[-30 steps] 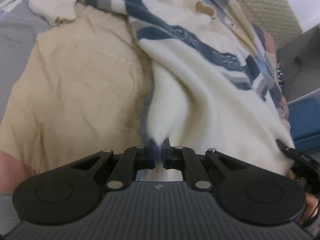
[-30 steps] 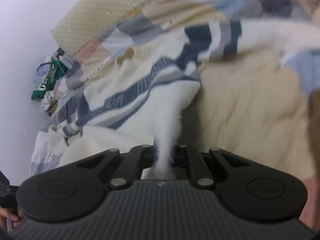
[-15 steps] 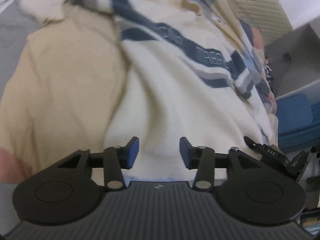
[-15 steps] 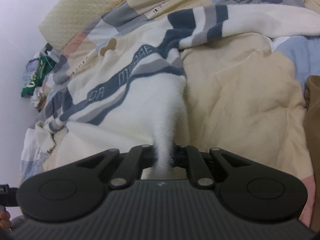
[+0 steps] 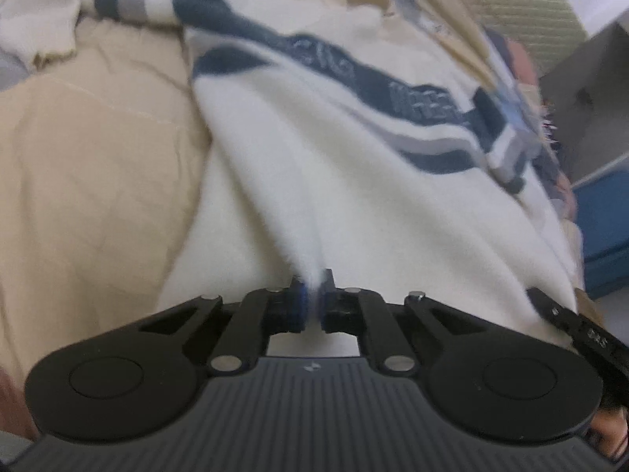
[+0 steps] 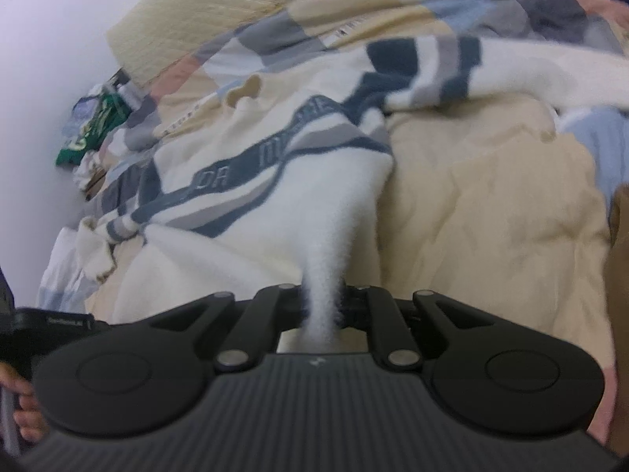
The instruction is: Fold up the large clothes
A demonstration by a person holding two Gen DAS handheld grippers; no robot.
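A cream fuzzy sweater with navy and grey chest stripes lies on a beige bedspread. My left gripper is shut on a pinch of the sweater's hem. My right gripper is shut on another fold of the sweater at its hem, and the cloth runs up from the jaws. One striped sleeve stretches out to the right in the right wrist view. The collar points toward the headboard.
A checked quilt lies beyond the sweater, under a padded cream headboard. A blue box stands at the right of the left wrist view. Green packets sit by the wall. A brown garment lies at the right edge.
My left gripper was shut on the hem, opened half a second ago, and is now shut on the hem again. My right gripper kept its hold throughout.
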